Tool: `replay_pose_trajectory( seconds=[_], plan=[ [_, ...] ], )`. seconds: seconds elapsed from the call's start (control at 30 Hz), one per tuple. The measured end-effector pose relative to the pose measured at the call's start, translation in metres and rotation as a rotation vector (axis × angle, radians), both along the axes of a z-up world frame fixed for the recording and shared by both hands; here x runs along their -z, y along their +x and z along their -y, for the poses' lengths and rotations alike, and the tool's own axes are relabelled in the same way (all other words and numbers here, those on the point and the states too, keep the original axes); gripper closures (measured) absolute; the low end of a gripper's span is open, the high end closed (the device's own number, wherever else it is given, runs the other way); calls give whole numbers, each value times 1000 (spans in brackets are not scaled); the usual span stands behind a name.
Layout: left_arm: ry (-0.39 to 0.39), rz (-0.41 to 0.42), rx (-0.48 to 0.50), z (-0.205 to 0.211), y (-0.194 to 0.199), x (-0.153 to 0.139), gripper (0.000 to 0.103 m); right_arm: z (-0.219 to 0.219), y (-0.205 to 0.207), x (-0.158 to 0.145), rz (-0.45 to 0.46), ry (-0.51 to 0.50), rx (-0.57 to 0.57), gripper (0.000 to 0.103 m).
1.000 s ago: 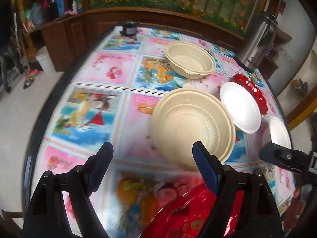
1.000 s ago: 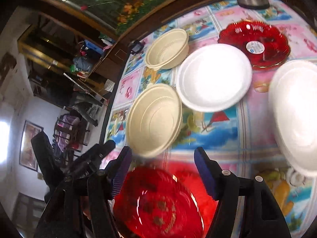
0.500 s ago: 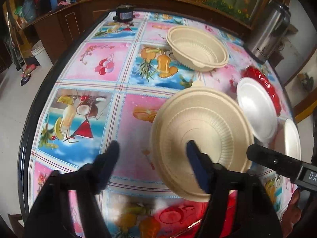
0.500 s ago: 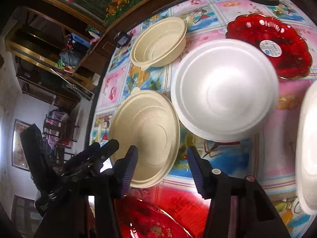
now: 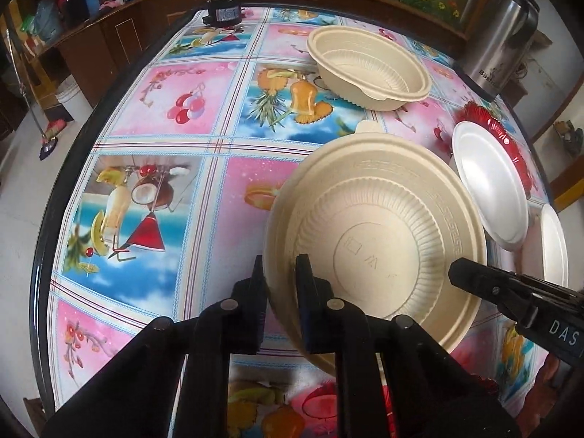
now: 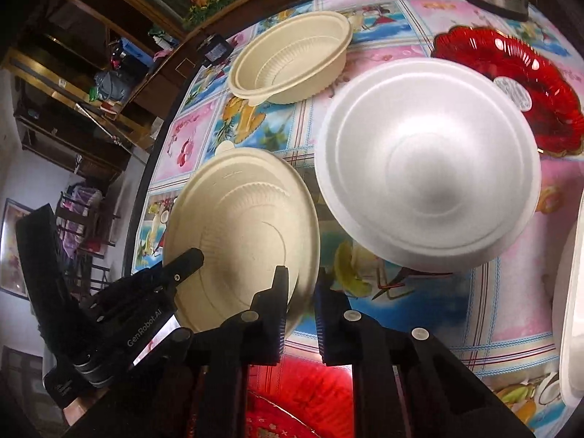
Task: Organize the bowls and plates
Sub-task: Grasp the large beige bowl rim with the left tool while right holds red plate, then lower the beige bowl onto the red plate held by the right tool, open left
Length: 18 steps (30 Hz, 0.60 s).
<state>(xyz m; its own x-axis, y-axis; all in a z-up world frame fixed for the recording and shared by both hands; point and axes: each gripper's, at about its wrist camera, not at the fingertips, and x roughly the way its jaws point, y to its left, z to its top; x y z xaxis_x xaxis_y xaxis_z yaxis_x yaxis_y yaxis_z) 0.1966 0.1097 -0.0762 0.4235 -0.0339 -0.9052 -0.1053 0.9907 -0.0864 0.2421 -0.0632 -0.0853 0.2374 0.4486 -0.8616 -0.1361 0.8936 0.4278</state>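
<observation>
Left wrist view: left gripper at bottom centre, jaws clamped on the left rim of the near beige bowl, one finger outside the wall, one inside. Bowl sits at centre right on the fruit-print tablecloth. Second beige bowl at top centre, well apart from the first. Steel thermos at upper right. White foam plate at right edge overlaps a red plate behind it; another white plate just below, cropped. Right gripper's finger reaches in from lower right onto the bowl's right rim. Right wrist view: left gripper's body at lower left, finger over the bowl's left side. Right gripper at bottom centre, jaws closing, bowl's right rim between the pads and pinched. Far bowl at top centre, white foam plate right of centre, red plate upper right, another red plate at bottom under the gripper.
</observation>
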Motion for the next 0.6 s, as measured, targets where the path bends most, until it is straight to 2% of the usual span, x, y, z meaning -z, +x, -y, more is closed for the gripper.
replay_pose_trajectory(
  seconds=[0.23, 0.6],
  plan=[
    [5, 48, -9, 0, -11, -22, 91, 0, -8, -16, 44, 11, -10, 90],
    [26, 170, -1, 12, -51, -62, 91, 11, -44, -60, 173, 30, -27, 90]
  ],
)
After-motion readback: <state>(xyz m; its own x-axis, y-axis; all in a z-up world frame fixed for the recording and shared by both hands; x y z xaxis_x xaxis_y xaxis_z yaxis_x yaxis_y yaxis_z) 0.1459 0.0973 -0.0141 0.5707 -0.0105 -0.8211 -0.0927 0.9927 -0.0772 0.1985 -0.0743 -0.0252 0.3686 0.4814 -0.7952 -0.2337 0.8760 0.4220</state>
